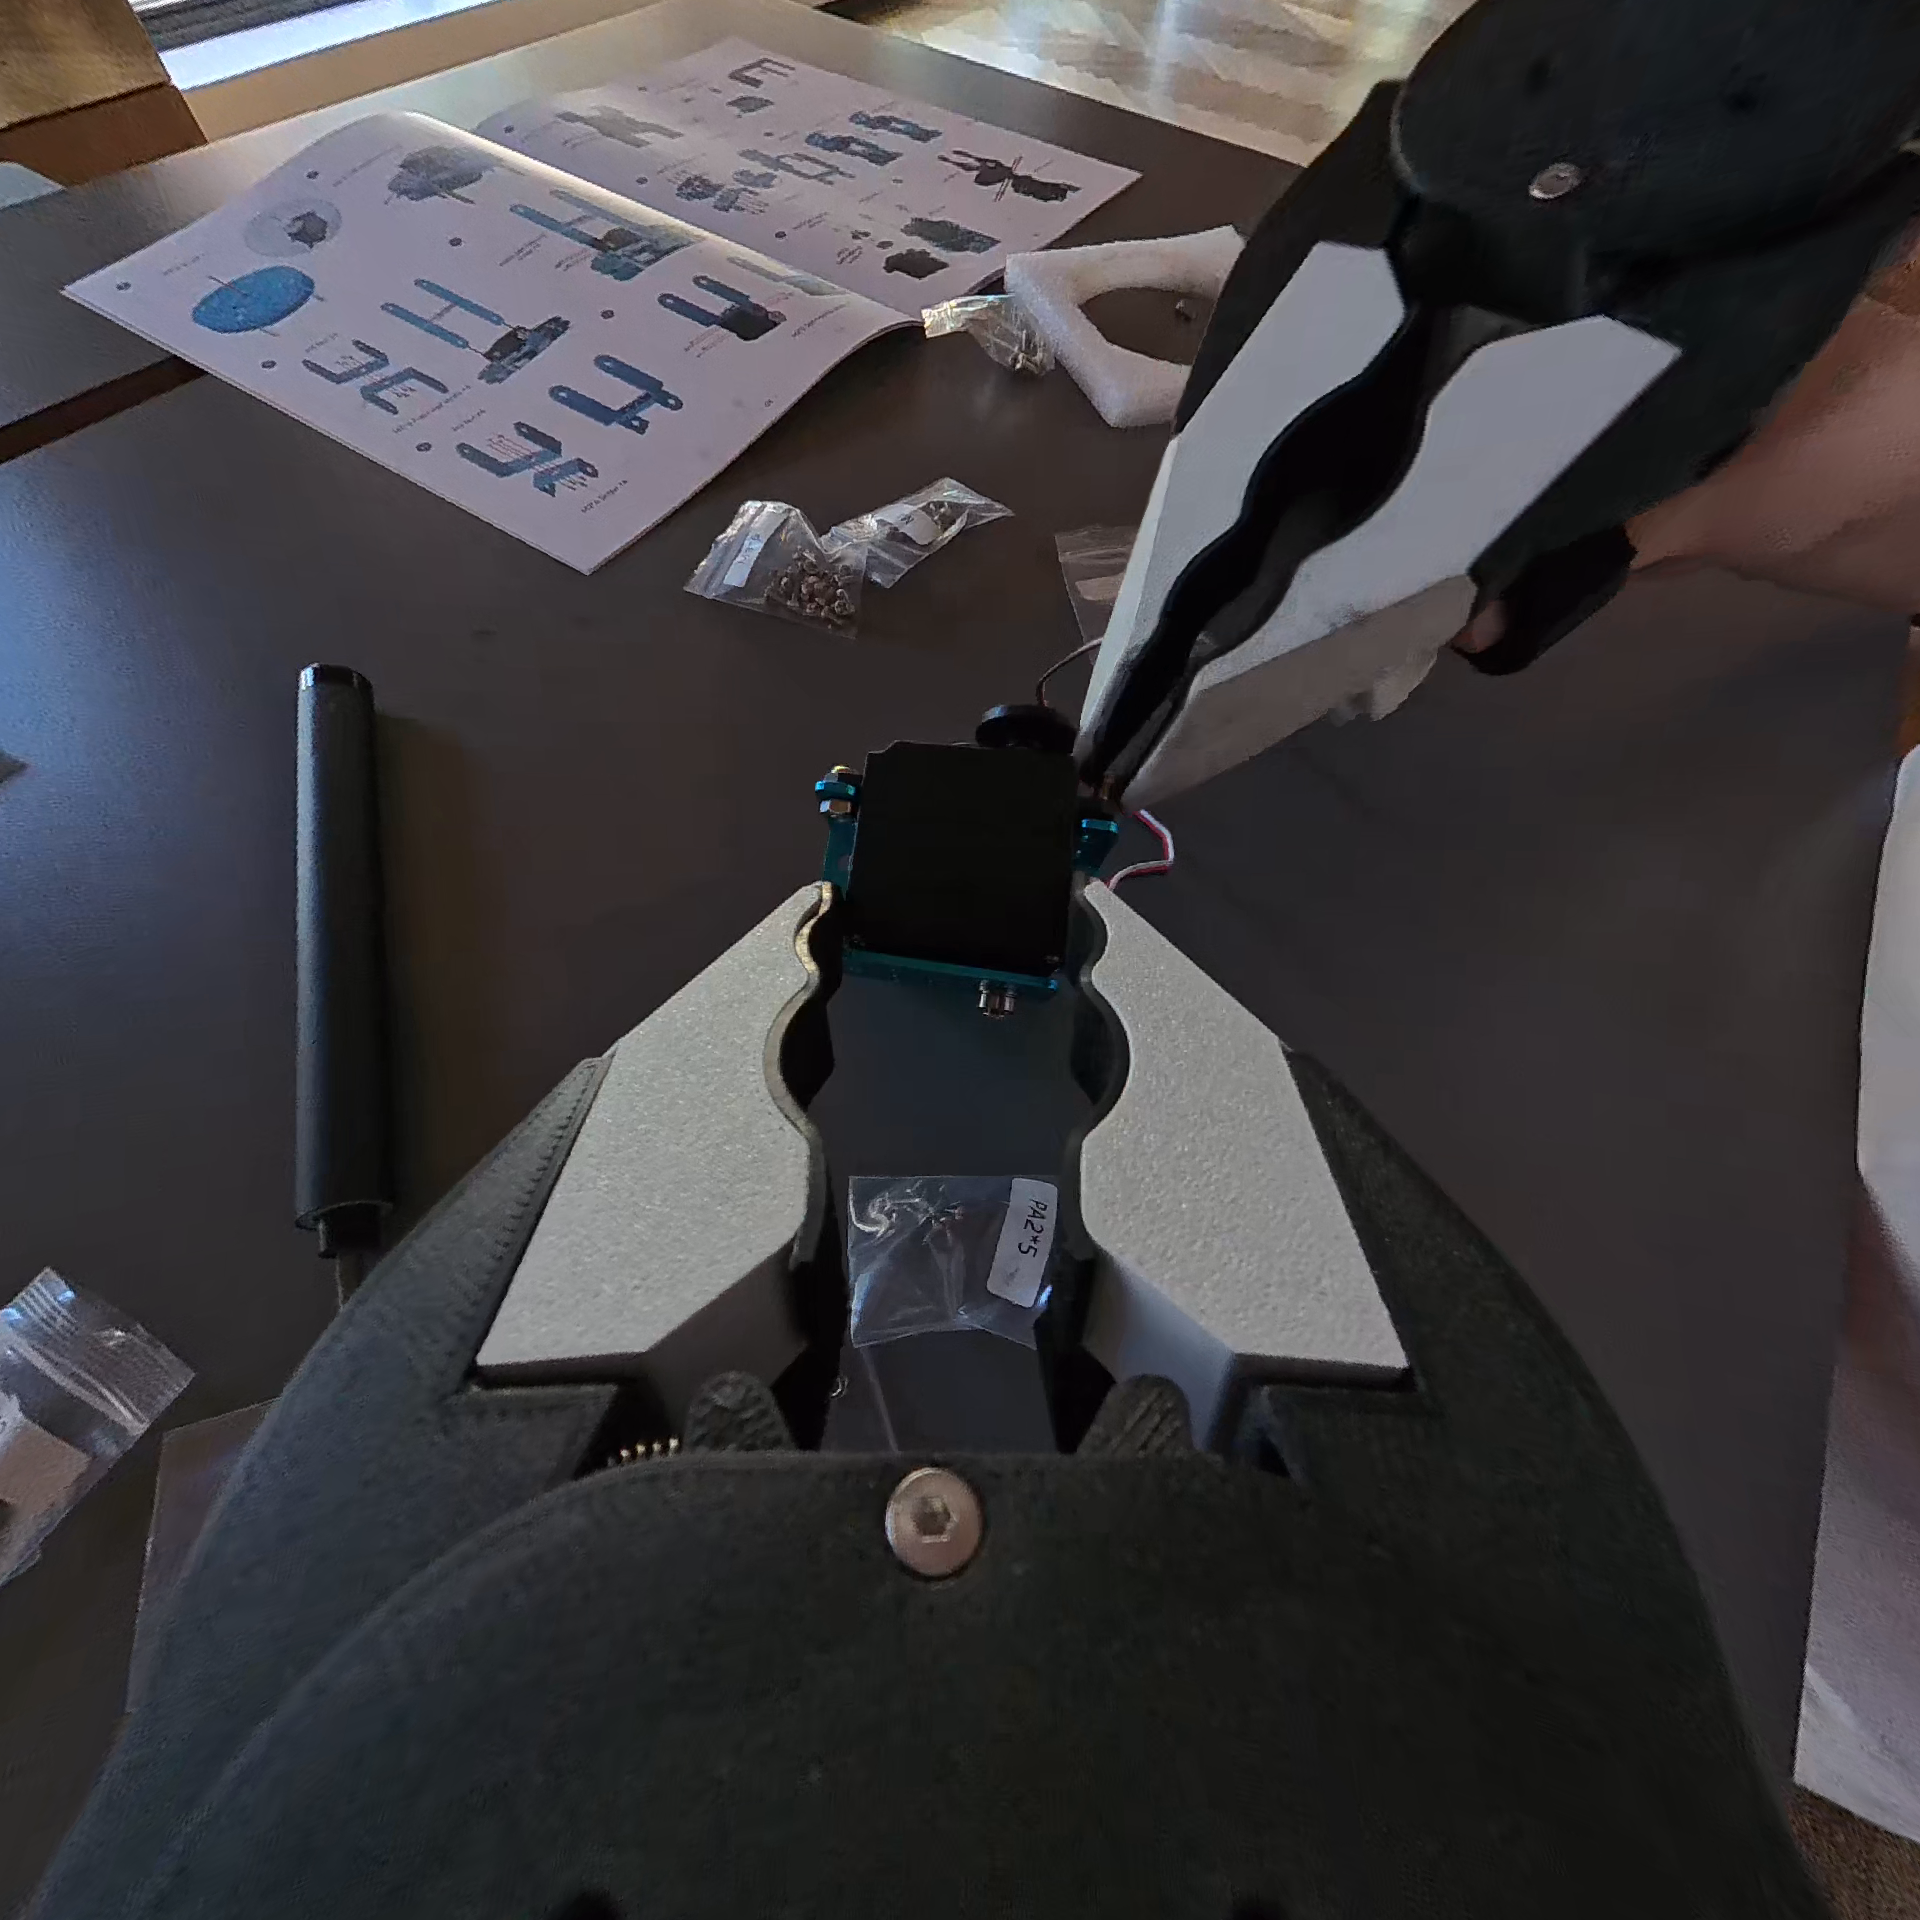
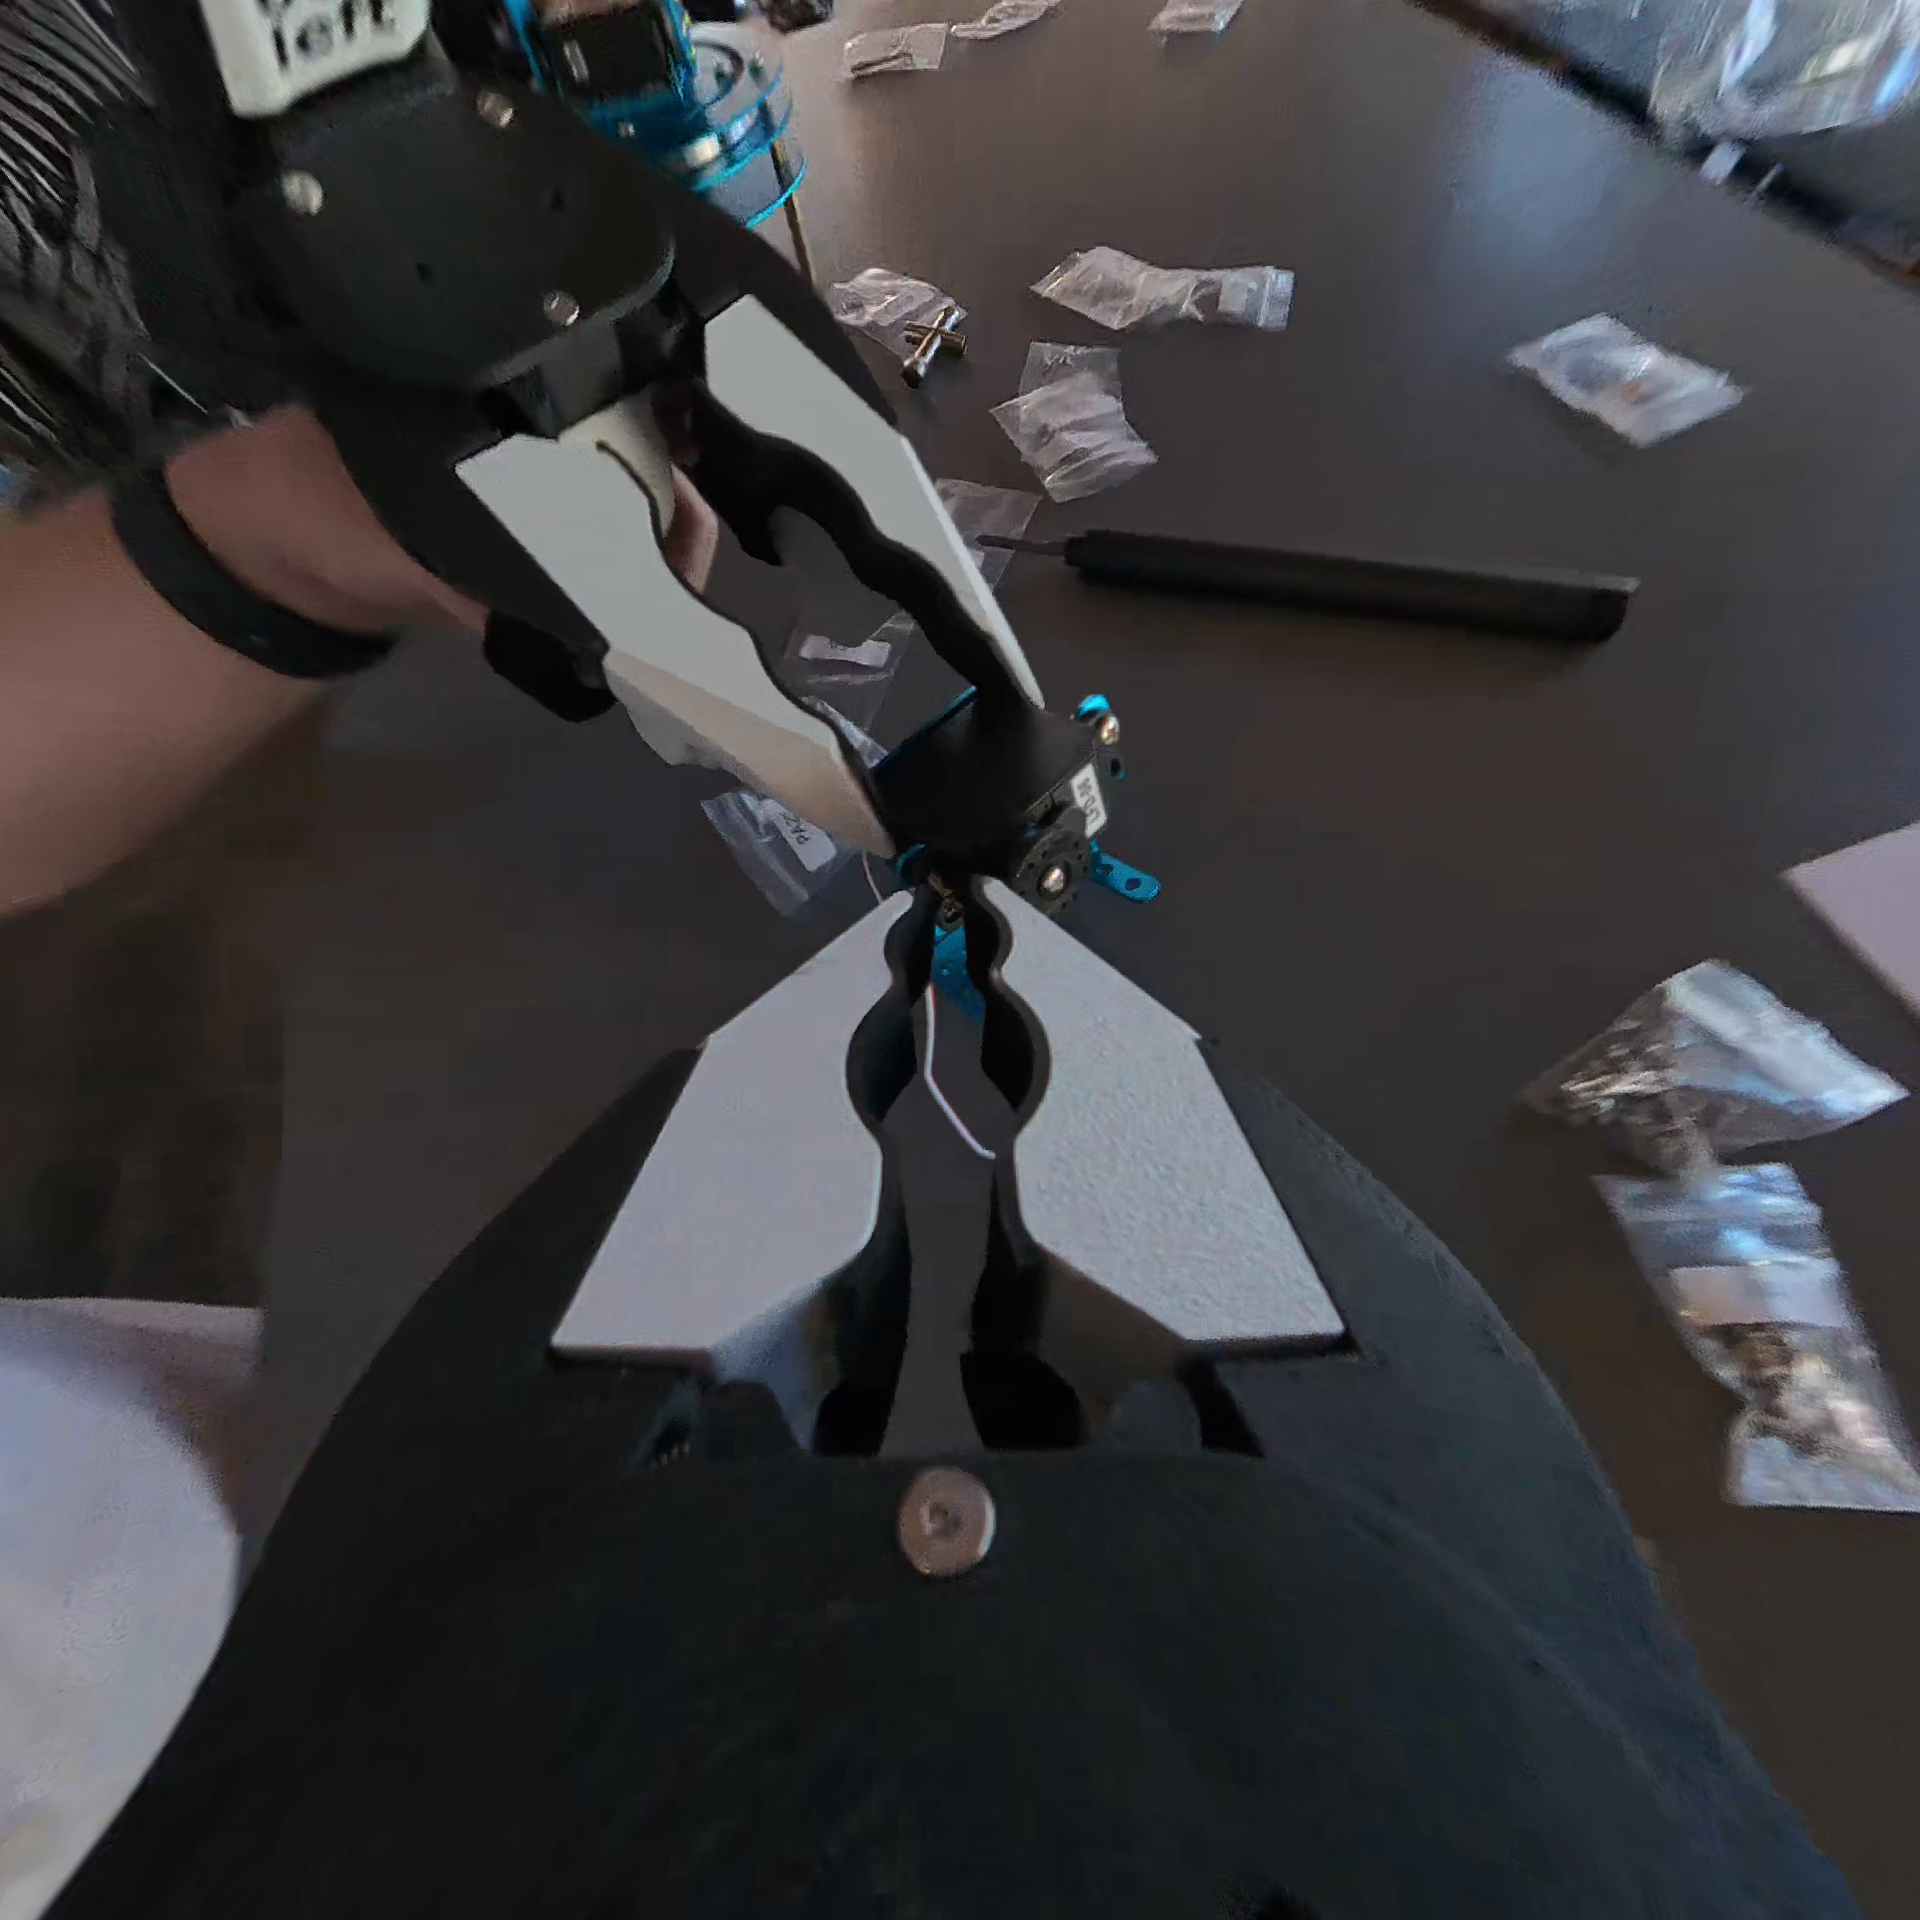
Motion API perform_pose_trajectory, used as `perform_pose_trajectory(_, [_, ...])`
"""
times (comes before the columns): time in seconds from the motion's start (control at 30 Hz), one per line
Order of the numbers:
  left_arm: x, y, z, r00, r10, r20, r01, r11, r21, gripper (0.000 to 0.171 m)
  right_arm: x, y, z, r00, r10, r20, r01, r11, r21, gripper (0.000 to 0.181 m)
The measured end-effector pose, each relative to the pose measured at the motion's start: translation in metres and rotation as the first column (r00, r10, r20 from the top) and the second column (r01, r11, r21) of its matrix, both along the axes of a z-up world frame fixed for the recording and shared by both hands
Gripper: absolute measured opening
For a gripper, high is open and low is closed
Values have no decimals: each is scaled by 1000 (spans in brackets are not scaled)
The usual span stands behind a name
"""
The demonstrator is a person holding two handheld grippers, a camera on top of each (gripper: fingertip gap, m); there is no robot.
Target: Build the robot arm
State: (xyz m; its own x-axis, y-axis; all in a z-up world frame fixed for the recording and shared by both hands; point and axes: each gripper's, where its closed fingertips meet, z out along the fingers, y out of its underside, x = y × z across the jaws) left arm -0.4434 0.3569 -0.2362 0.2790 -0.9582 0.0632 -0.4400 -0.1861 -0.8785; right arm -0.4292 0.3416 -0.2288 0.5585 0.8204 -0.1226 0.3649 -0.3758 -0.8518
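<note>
My left gripper (image 1: 956, 906) is shut on a black servo (image 1: 961, 842) that sits in a blue metal bracket (image 1: 951, 982), and holds it above the dark table (image 1: 1455, 1039). Red and white wires (image 1: 1153, 847) trail from the servo's right side. My right gripper (image 1: 1101, 784) comes in from the upper right with its tips at the bracket's right ear. In the right wrist view my right gripper (image 2: 951, 896) is shut on a small metal fastener (image 2: 948, 910) right against the servo (image 2: 987, 779). The left gripper (image 2: 956, 769) clamps the servo from the upper left.
An open instruction booklet (image 1: 520, 312) and a white foam piece (image 1: 1122, 312) lie at the back. Small bags of screws (image 1: 800, 561) are scattered about, one (image 1: 956, 1257) under my left gripper. A black tool handle (image 1: 338, 956) lies left. A cross wrench (image 2: 930, 348) and a blue round assembly (image 2: 727, 114) lie farther off. Only a small space, under 4 cm, lies between the two pairs of fingers. The cross wrench (image 2: 930, 348) sits 25 cm or so from the ends of my left fingers.
</note>
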Motion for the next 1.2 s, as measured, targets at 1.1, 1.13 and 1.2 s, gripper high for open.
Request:
perform_pose_trajectory(1.1, [-1, 0, -3, 1000, 12, 18, -12, 1000, -13, 43, -13, -14, -9, 985, -72, 157, 14, 941, 339, 49])
perform_pose_trajectory(1.13, [-1, 0, -2, 1000, 13, 18, -13, 1000, -9, 43, -13, -15, -10, 982, -84, 168, 20, 935, 355, 52])
perform_pose_trajectory(1.2, [0, 0, -3, 1000, 14, 14, -14, 1000, -9, 43, -14, -15, -10, 978, -100, 185, 22, 924, 383, 56])
